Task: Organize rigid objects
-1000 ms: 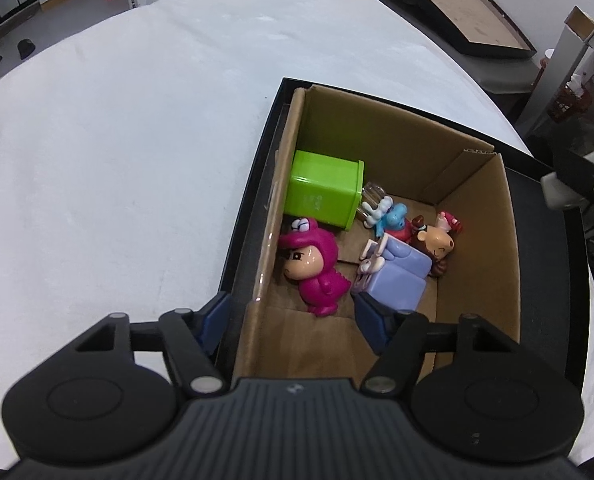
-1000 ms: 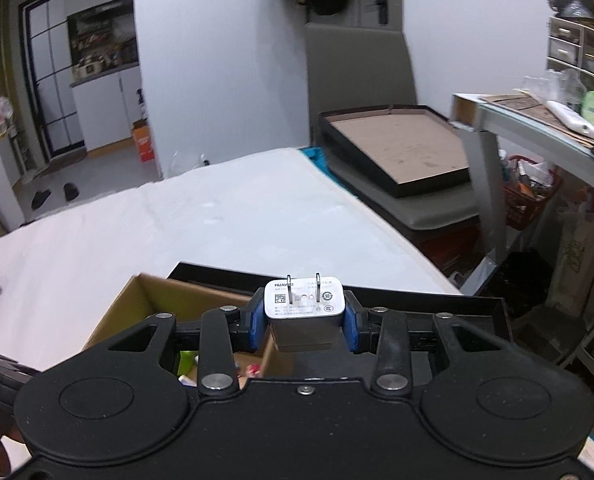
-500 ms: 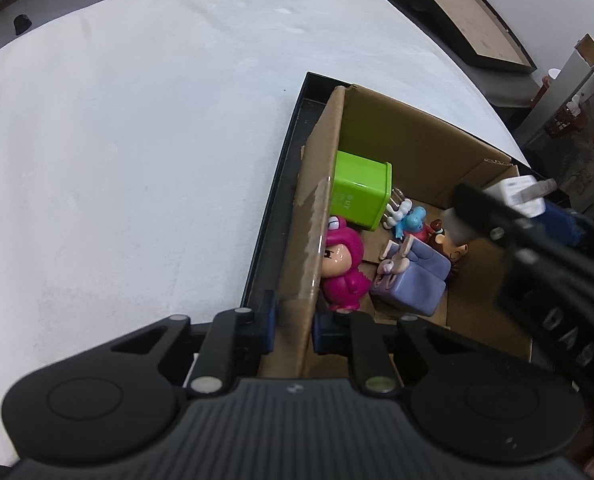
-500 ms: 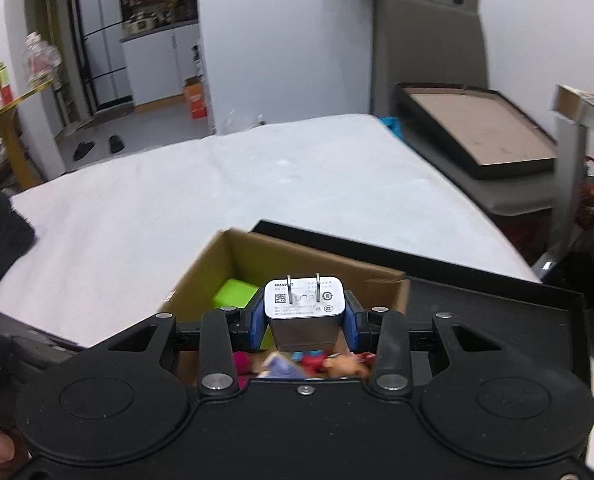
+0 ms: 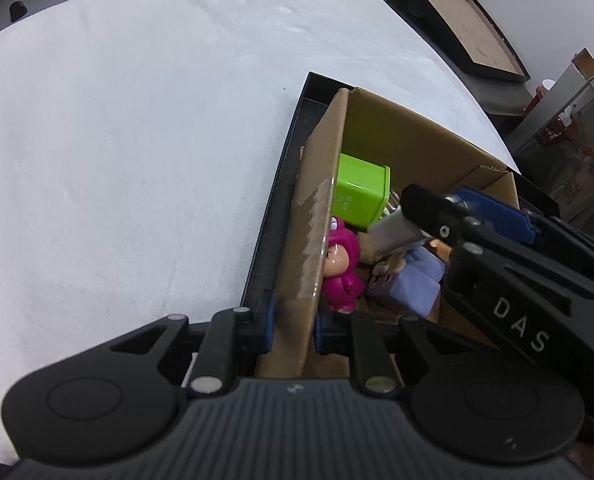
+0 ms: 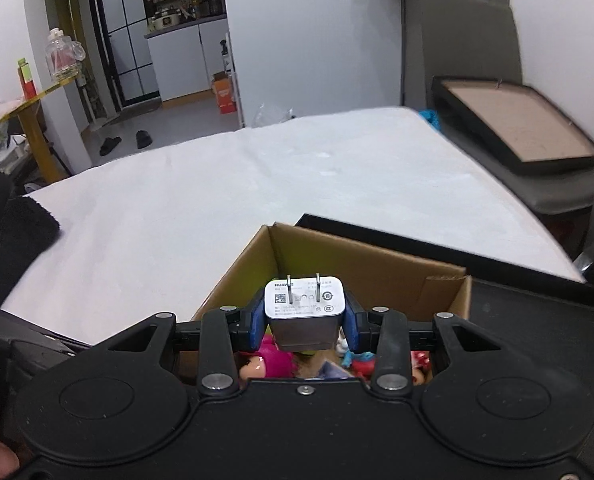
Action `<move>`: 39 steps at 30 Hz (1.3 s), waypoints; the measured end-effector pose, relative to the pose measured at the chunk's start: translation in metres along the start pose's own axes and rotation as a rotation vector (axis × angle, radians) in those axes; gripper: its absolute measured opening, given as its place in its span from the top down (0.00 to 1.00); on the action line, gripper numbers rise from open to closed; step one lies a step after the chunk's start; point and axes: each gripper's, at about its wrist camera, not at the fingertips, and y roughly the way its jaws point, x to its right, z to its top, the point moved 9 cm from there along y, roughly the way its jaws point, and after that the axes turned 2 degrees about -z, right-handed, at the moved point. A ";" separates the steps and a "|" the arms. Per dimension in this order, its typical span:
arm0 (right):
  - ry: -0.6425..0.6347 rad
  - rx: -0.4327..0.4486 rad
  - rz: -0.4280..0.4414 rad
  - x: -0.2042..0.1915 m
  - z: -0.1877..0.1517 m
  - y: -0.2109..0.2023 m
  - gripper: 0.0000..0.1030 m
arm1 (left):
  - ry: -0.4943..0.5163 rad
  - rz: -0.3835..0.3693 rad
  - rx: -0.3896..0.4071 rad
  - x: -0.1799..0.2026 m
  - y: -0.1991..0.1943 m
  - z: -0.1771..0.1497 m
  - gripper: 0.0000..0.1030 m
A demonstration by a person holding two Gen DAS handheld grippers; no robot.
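An open cardboard box [image 5: 417, 140] stands in a black tray [image 5: 293, 128] on the white table. Inside it are a green cube [image 5: 361, 196], a pink figurine [image 5: 341, 264], a lilac toy [image 5: 417, 280] and other small figures. My left gripper [image 5: 293, 316] is shut on the box's near left wall. My right gripper [image 6: 305, 320] hangs over the box [image 6: 361, 264] with a white plug charger [image 6: 305, 300] between its blue pads, prongs pointing away. Its jaws are opening, and the pads still touch the charger. From the left wrist view the charger [image 5: 393, 228] hovers just above the toys.
The white table [image 5: 137, 140] spreads to the left and far side of the tray. Off the table's far right edge, a large black framed board [image 6: 525, 128] leans on a chair. A dark sleeve [image 6: 13, 232] shows at the left of the right wrist view.
My left gripper closed on the box's left wall. My right gripper carried the charger forward and down over the box, and now shows in the left wrist view.
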 end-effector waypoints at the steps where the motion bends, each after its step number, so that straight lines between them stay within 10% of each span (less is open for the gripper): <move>1: 0.005 -0.006 -0.007 0.001 -0.001 0.001 0.58 | 0.004 0.002 0.001 0.000 -0.001 0.000 0.83; 12: 0.115 -0.012 -0.087 0.017 -0.019 -0.030 0.50 | 0.012 0.012 -0.017 0.005 -0.009 0.005 0.81; 39: 0.331 0.059 -0.218 0.058 -0.042 -0.153 0.38 | 0.081 -0.014 0.124 0.033 -0.126 -0.023 0.33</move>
